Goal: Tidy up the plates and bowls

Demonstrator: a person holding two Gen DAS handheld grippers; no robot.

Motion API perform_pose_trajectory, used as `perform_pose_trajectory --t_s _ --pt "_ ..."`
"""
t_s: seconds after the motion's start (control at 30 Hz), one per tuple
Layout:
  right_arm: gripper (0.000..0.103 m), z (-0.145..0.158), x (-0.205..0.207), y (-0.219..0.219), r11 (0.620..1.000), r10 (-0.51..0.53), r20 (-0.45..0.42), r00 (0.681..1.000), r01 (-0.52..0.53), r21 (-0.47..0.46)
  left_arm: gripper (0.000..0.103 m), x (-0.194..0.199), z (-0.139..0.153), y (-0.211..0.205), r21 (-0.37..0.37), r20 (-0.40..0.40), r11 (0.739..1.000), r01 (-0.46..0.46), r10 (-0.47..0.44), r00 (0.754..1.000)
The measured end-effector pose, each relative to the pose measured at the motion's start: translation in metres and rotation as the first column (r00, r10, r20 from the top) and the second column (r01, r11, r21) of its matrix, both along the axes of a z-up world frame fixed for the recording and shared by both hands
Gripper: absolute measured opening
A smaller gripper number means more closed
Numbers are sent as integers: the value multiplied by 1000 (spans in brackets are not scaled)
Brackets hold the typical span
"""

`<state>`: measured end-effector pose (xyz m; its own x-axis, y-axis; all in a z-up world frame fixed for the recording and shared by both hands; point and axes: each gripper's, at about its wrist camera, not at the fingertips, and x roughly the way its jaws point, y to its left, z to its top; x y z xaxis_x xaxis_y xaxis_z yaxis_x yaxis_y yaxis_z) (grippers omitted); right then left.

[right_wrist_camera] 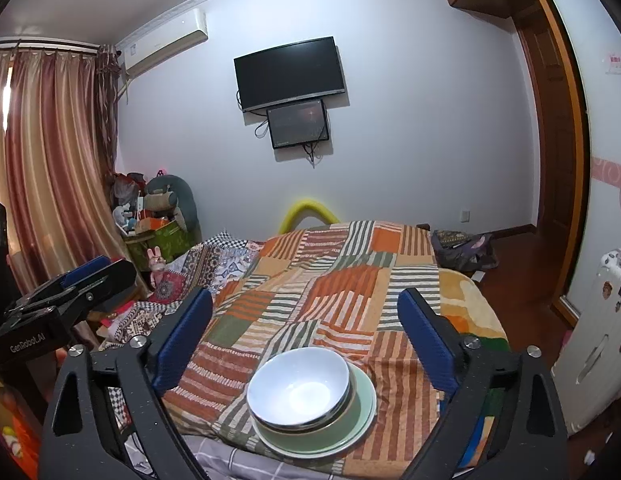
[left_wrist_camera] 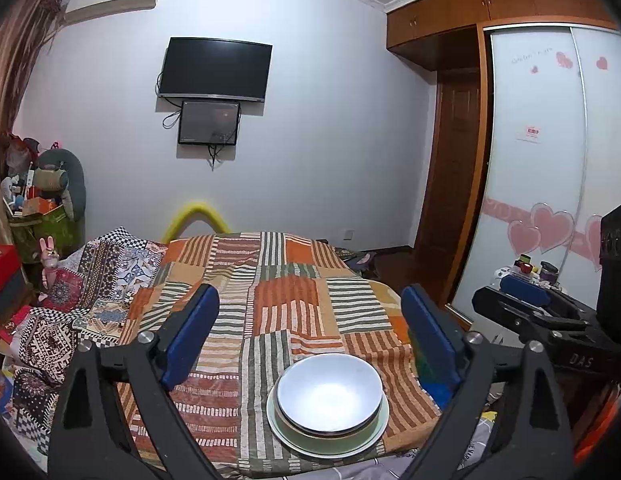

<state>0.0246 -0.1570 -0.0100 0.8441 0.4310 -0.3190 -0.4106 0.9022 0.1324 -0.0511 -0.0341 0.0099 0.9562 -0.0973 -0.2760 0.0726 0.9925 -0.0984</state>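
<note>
A white bowl [left_wrist_camera: 328,392] [right_wrist_camera: 298,392] sits nested in a green bowl [left_wrist_camera: 330,439] [right_wrist_camera: 310,438], and both rest on a pale green plate [left_wrist_camera: 380,428] [right_wrist_camera: 368,400]. The stack stands near the front edge of a striped patchwork cloth [left_wrist_camera: 290,280] [right_wrist_camera: 330,280]. My left gripper [left_wrist_camera: 310,296] is open, raised above the stack, with nothing between its blue pads. My right gripper [right_wrist_camera: 306,298] is likewise open and empty above the stack. Each gripper shows at the edge of the other's view: the right one [left_wrist_camera: 526,282] and the left one [right_wrist_camera: 86,268].
The cloth covers a bed with patterned blankets [left_wrist_camera: 90,280] on its left side. Boxes and toys [right_wrist_camera: 158,216] are piled in the far left corner by a curtain [right_wrist_camera: 50,160]. A wardrobe [left_wrist_camera: 550,140] and a white cabinet [right_wrist_camera: 598,320] stand on the right.
</note>
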Motion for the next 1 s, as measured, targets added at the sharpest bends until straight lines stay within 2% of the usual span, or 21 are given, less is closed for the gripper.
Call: perform_pose_trajectory --t_s 0.13,1.0 --pt "101 0 -3 1 1000 -14 25 1000 14 -2 98 -2 -2 -2 9 6 1000 -3 3 1000" --pt "102 -2 -3 -9 999 -29 -8 1000 29 39 100 6 -14 5 0 -20 1000 -3 3 1000"
